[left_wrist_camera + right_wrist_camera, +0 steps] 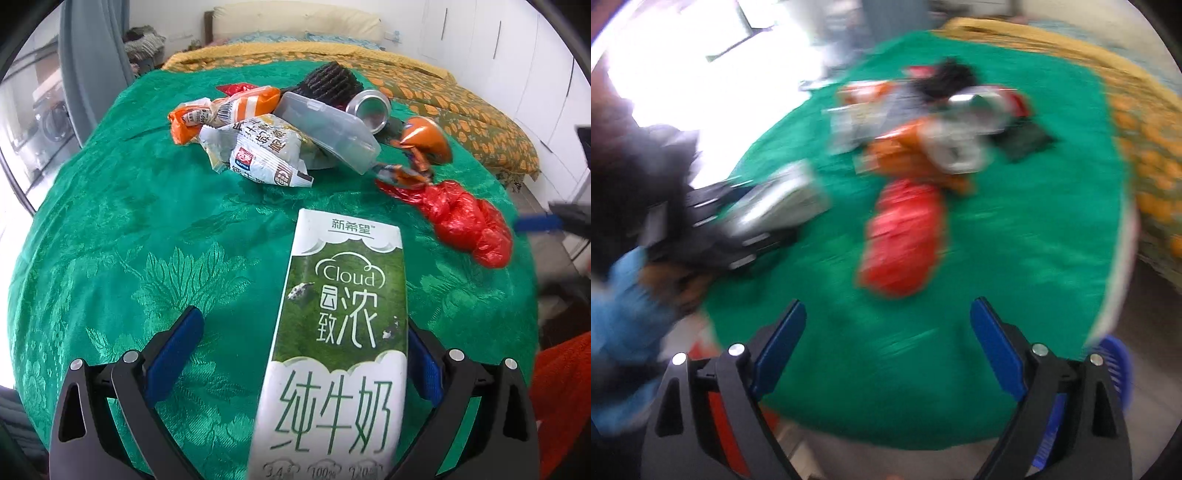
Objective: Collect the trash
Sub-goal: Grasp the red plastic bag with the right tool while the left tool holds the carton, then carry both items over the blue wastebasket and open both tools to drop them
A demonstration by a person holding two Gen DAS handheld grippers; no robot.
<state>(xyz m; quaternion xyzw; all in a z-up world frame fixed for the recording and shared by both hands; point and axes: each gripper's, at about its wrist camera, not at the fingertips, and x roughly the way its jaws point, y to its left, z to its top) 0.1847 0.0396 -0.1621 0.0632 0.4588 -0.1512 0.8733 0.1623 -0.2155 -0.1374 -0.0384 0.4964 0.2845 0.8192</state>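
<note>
A green-and-white milk carton (340, 332) lies on the green tablecloth (129, 240) between the fingers of my left gripper (301, 321). The jaws stand wide; the left pad is well clear of the carton and the right pad sits right beside it. A crumpled red plastic bag (461, 221) lies further right. Behind it is a heap: snack wrappers (258, 151), a clear plastic box (328, 129) and a metal can (369, 107). My right gripper (888, 314) hovers open and empty over the table's near edge, short of the red bag (905, 236); this view is blurred.
A bed with a yellow-orange blanket (461, 103) stands behind the round table. White cupboards line the right wall. A blue slatted basket (1115, 369) sits on the floor at the table's right edge. A blue sleeve (624, 295) shows behind the left gripper.
</note>
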